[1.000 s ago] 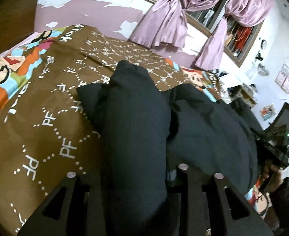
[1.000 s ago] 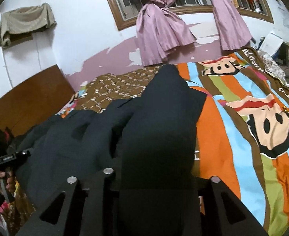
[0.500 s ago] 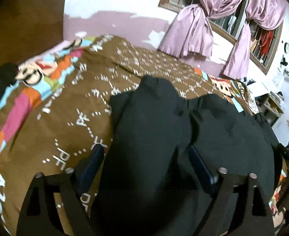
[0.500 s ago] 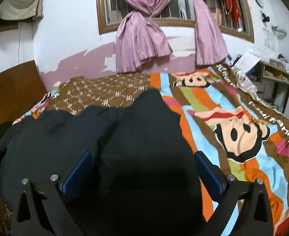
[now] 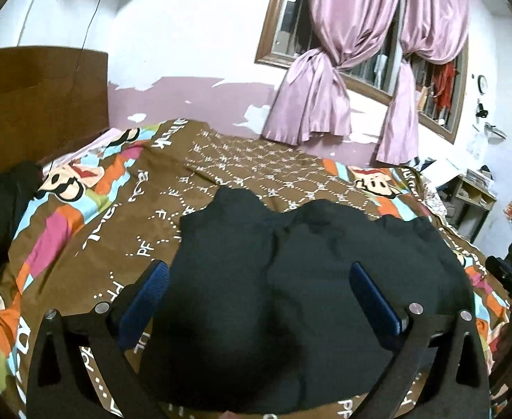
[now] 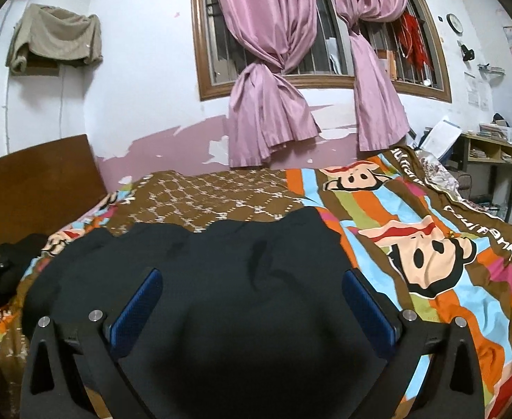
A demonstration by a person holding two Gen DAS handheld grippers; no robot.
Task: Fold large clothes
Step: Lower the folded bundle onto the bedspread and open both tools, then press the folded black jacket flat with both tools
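One dark garment (image 5: 290, 279) lies folded on the bed (image 5: 81, 230), its long axis running side to side across the brown-patterned part of the cover, short of the pink curtains (image 5: 325, 80). Relative to the garment, the left claw (image 5: 259, 296) sits over its left portion and the right claw (image 6: 252, 300) over its right portion, both at the near edge. Left jaws are opening; right jaws stand fully spread. Cloth lies between both pairs, but no pad presses it. Judgement: either claw is equally near for the next fold.
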